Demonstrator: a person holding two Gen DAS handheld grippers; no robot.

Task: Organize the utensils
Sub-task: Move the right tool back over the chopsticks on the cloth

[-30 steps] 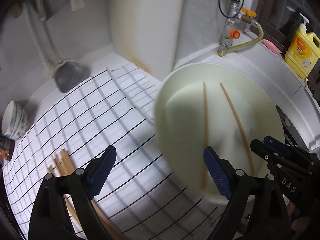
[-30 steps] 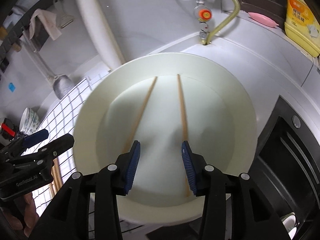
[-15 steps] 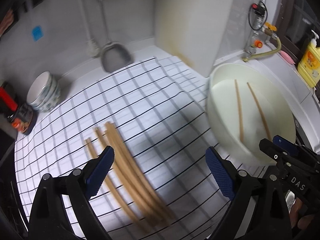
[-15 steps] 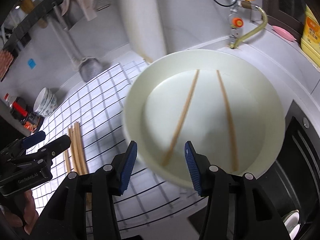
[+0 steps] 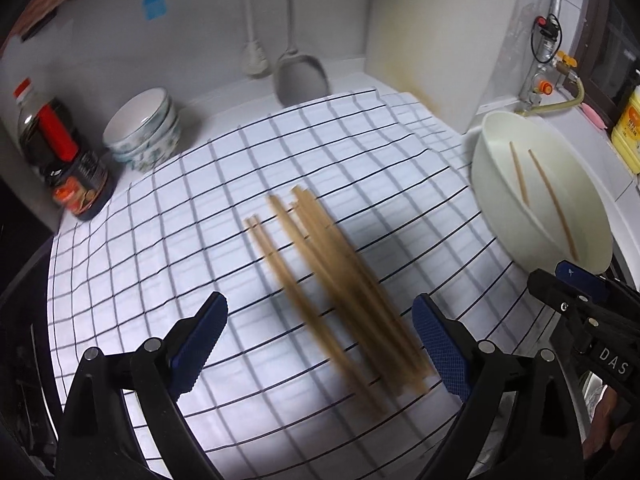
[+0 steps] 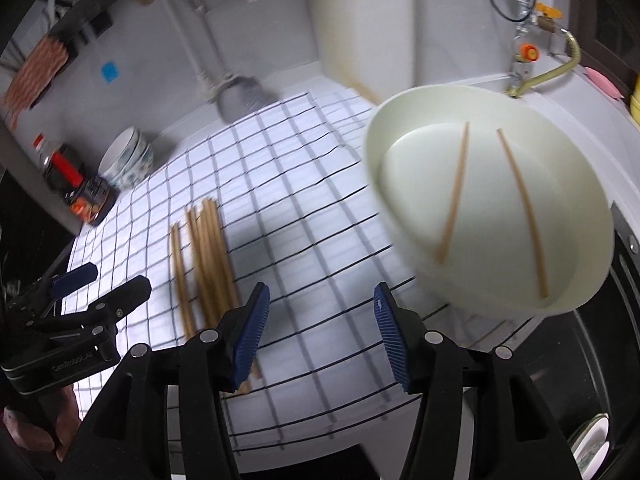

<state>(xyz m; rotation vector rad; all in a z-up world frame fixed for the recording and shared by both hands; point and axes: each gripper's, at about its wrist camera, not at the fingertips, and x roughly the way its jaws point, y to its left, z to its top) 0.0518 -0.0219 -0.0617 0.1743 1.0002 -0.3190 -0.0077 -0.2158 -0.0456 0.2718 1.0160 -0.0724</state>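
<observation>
Several wooden chopsticks [image 5: 332, 288] lie side by side on a white cloth with black checks [image 5: 200, 208]. My left gripper [image 5: 318, 308] hovers over their near ends, open, with the pads touching nothing. Right of the cloth stands a cream basin [image 5: 500, 208] with two more chopsticks [image 5: 552, 196] inside. In the right wrist view my right gripper [image 6: 320, 292] hangs over the cloth [image 6: 304, 216] between the chopstick bundle [image 6: 208, 256] and the basin [image 6: 492, 280]; its jaws are opening with nothing between them. The left gripper [image 6: 108, 280] shows at that view's left edge.
A dark sauce bottle [image 5: 60, 160] and stacked bowls [image 5: 142, 136] stand at the back left. A hanging ladle [image 5: 300, 76] and a leaning cutting board [image 5: 432, 40] line the back wall. A valve with hose [image 5: 552, 92] and a yellow bottle [image 5: 630, 132] are behind the basin. A black stove [image 6: 600, 360] is at the right.
Both hands have moved left, away from the basin and over the cloth. The chopstick bundle now lies between the left fingers. The right jaws stand wider apart.
</observation>
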